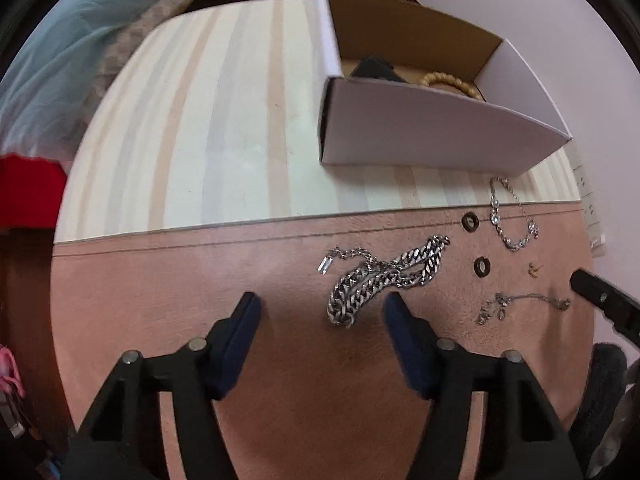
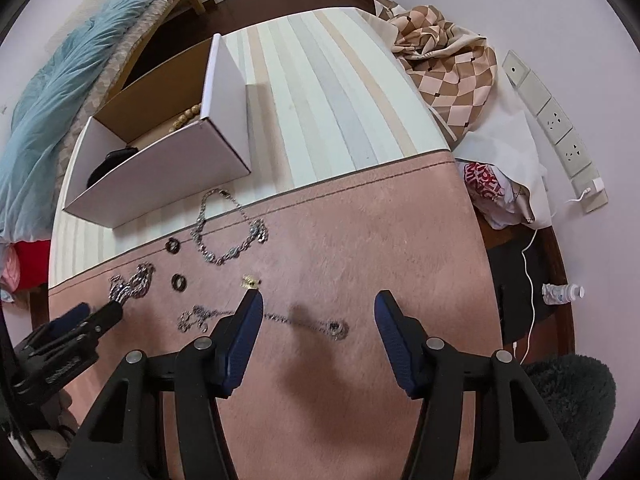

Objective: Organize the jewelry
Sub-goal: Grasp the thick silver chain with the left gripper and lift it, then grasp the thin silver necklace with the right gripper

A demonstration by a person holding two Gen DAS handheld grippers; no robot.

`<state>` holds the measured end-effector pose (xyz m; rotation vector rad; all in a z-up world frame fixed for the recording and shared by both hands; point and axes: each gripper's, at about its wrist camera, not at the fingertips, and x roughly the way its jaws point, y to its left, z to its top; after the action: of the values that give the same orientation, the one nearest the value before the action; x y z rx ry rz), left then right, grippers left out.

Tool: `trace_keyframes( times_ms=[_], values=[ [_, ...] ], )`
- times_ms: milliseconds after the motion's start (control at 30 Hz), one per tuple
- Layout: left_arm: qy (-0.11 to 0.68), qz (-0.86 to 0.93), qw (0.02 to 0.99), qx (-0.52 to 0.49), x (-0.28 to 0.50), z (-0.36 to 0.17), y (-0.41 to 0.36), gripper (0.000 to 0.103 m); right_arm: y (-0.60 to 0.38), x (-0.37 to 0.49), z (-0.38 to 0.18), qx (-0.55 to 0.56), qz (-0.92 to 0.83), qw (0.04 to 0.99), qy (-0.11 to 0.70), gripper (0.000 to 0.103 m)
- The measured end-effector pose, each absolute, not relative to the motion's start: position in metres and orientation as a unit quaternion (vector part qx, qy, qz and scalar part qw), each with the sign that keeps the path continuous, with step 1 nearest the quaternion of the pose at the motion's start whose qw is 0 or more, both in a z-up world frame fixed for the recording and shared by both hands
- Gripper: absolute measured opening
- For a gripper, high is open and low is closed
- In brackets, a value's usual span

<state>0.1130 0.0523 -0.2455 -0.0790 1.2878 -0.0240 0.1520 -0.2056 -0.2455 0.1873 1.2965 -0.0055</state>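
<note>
Pick-up step, nothing lifted. Left gripper (image 1: 322, 304) half open, empty; heavy chain (image 1: 380, 276) at its 1 o'clock on the bench (image 1: 200, 120). Right gripper (image 2: 318, 304) half open, empty, straddling thin chain (image 2: 304, 322). Box (image 1: 420, 128) at 12. Next: lower, pinch

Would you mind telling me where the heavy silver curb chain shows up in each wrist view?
Left wrist: curb chain lies centre-right on the pink mat, just ahead of the jaws.
Right wrist: it sits far left, by the other gripper's tip.
Shared landmark: the white box beyond it.
</note>
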Motion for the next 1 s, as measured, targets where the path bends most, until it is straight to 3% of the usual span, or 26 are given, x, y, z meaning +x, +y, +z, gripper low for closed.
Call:
trace_keyframes(
  times_ms=[100, 167, 233, 1000],
  values=[
    [0.597, -0.027, 0.802, -0.01, 0.113, -0.245, 0.038, 0.042, -0.211, 0.159, -0.25, 0.112, 0.005, 0.791, 0.602, 0.06],
    [0.592, -0.035, 0.805, 0.003, 0.113, -0.244, 0.03, 0.02, -0.213, 0.164, -0.252, 0.135, 0.02, 0.791, 0.596, 0.06],
    [0.59, -0.044, 0.806, 0.004, 0.114, -0.243, 0.026, 0.006, -0.214, 0.167, -0.254, 0.142, 0.02, 0.791, 0.595, 0.06],
    [0.564, -0.032, 0.821, -0.079, 0.07, -0.2, 0.073, 0.006, -0.164, 0.171, -0.251, 0.049, 0.032, 0.82, 0.569, 0.06]
  ],
)
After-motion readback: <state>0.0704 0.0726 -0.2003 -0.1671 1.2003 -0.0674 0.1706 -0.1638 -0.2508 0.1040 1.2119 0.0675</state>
